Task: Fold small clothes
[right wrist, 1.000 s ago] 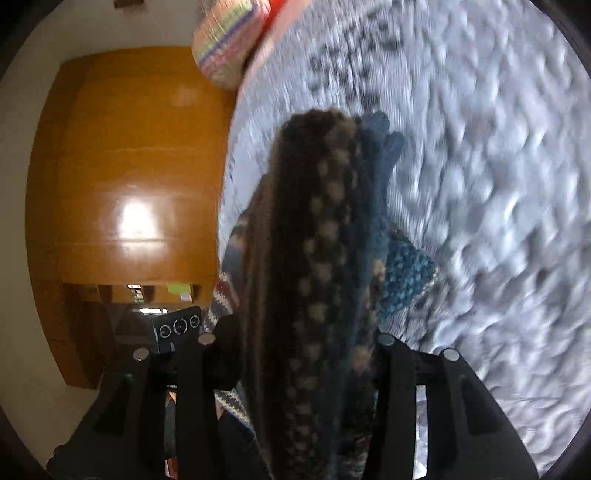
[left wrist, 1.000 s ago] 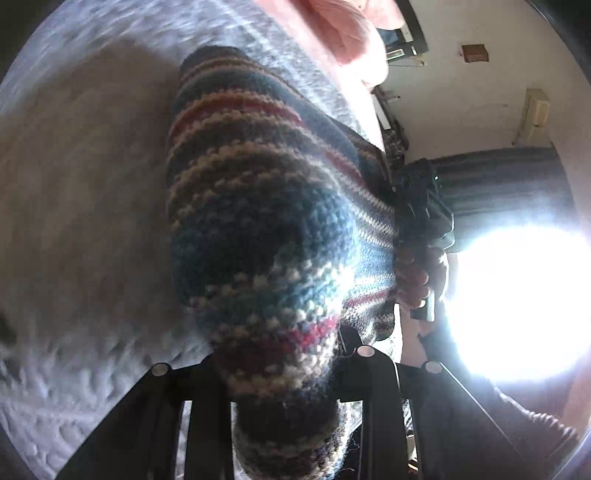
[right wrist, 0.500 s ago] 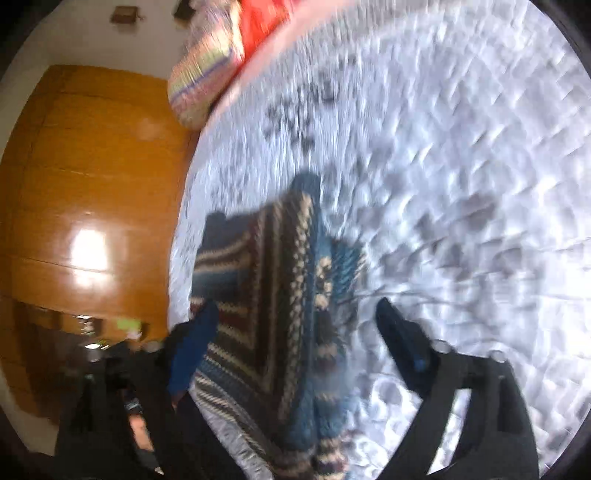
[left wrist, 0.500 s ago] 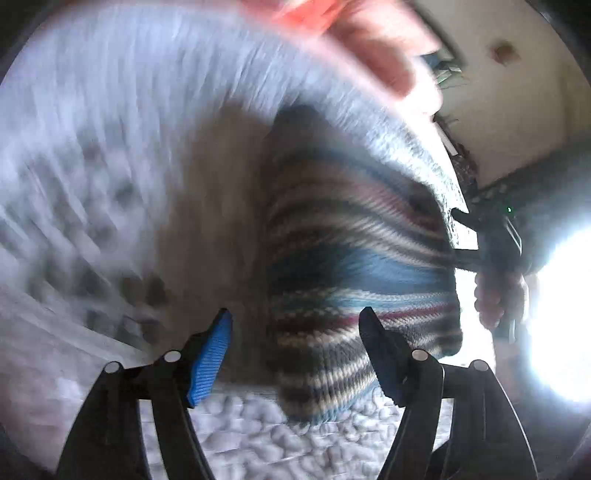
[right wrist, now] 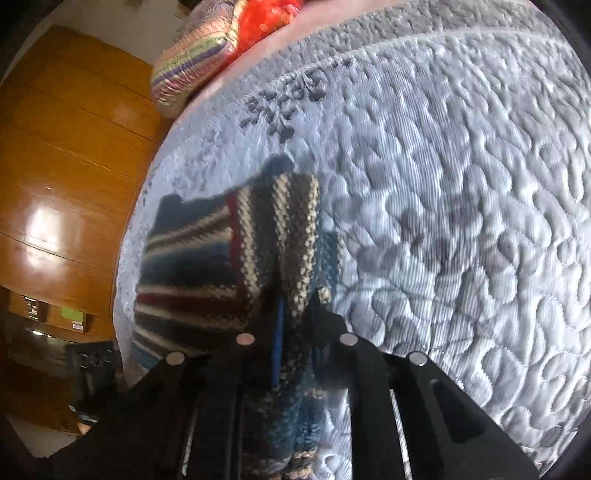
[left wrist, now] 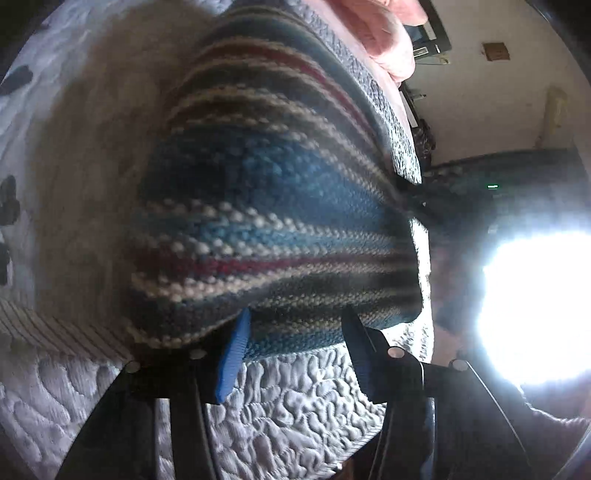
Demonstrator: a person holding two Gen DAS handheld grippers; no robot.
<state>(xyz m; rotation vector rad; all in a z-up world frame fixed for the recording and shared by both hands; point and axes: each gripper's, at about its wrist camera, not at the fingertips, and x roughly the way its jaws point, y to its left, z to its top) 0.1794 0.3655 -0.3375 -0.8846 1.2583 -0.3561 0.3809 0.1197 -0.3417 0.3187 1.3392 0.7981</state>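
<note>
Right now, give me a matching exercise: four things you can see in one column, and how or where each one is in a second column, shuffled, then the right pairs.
Column one:
1. left gripper
2. right gripper
3. striped cushion
4. wooden wardrobe

Column two:
A. beyond the side edge of the quilted bedspread
B. shut on a fold of the striped knit
C. open, at the striped knit's near edge
D. at the far end of the quilted bedspread, beside a red cushion

Pairs: 1-C, 2-B, 3-D, 4-A
</note>
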